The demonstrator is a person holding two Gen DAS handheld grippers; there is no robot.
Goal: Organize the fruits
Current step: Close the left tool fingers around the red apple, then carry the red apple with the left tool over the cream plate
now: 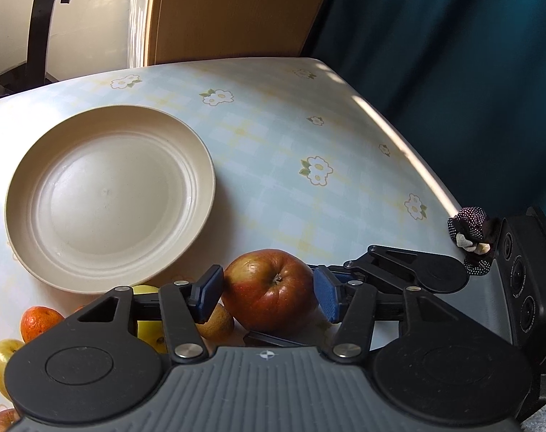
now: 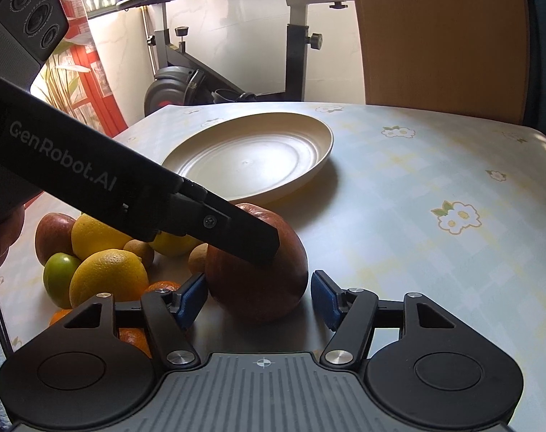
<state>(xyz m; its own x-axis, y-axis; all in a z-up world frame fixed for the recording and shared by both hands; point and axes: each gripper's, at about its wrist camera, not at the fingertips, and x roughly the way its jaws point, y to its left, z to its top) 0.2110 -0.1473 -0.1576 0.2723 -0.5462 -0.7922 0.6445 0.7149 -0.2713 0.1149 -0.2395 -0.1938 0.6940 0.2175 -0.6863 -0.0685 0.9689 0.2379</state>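
Red apple (image 1: 271, 289): on tabletop (image 1: 273, 151), near edge, beside empty plate (image 1: 107, 198).
Left hand-held gripper (image 1: 269, 293): spread, straddling apple.
Right hand-held gripper (image 2: 256, 300): spread around it.
Fruit pile (image 2: 103, 252): crowding apple's left.

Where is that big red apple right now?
The red apple sits on the flowered table, between the left gripper fingers, just in front of the empty cream plate.

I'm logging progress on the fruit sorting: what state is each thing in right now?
plate: empty, flat on the table.
red apple: resting on the table, stem end up, not on the plate.
left tool: jaws straddle the red apple; whether the pads press it is unclear.
right tool: open, holding nothing.
other fruits: heaped on the table, none on the plate.
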